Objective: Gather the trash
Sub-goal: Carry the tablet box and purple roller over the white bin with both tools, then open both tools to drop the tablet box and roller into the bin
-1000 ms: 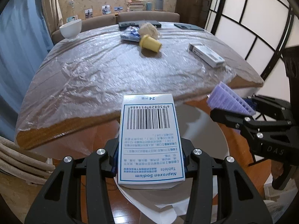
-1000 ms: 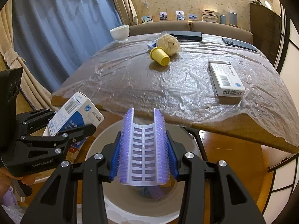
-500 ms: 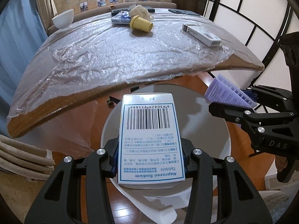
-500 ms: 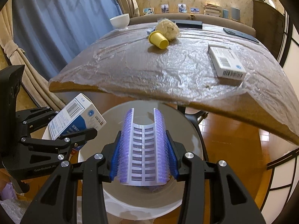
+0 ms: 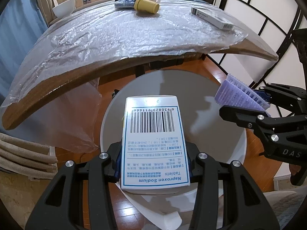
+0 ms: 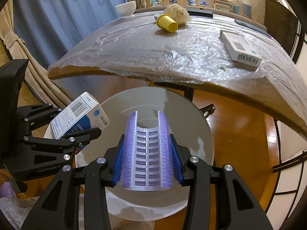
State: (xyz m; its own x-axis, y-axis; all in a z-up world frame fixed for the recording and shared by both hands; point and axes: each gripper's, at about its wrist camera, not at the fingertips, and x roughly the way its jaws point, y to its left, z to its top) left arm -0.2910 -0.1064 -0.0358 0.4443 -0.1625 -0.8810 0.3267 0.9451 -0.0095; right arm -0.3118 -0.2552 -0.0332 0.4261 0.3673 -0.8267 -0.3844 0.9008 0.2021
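Note:
My left gripper (image 5: 153, 164) is shut on a white tablet box (image 5: 153, 143) with a barcode on top, held over the mouth of a round white bin (image 5: 203, 103). In the right wrist view the same box (image 6: 80, 113) tilts above the bin's left rim. My right gripper (image 6: 147, 163) is shut on a curved purple blister pack (image 6: 147, 149) above the bin (image 6: 184, 113). From the left wrist view this pack (image 5: 236, 94) hangs over the bin's right side. A yellow cup (image 6: 167, 23), a crumpled paper ball (image 6: 177, 13), a blue-white wrapper (image 5: 124, 2) and another white box (image 6: 239, 49) lie on the table.
The plastic-covered table (image 5: 124, 38) overhangs the far side of the bin, its edge just above. A white bowl (image 6: 125, 7) stands at the table's far left. Blue curtains (image 6: 57, 19) hang on the left, a paper screen (image 5: 268, 28) stands on the right, and folded beige fabric (image 5: 23, 157) lies low left.
Both grippers have sunk toward the bin with their loads still held. The table edge has risen in both views and more of the bin's inside shows.

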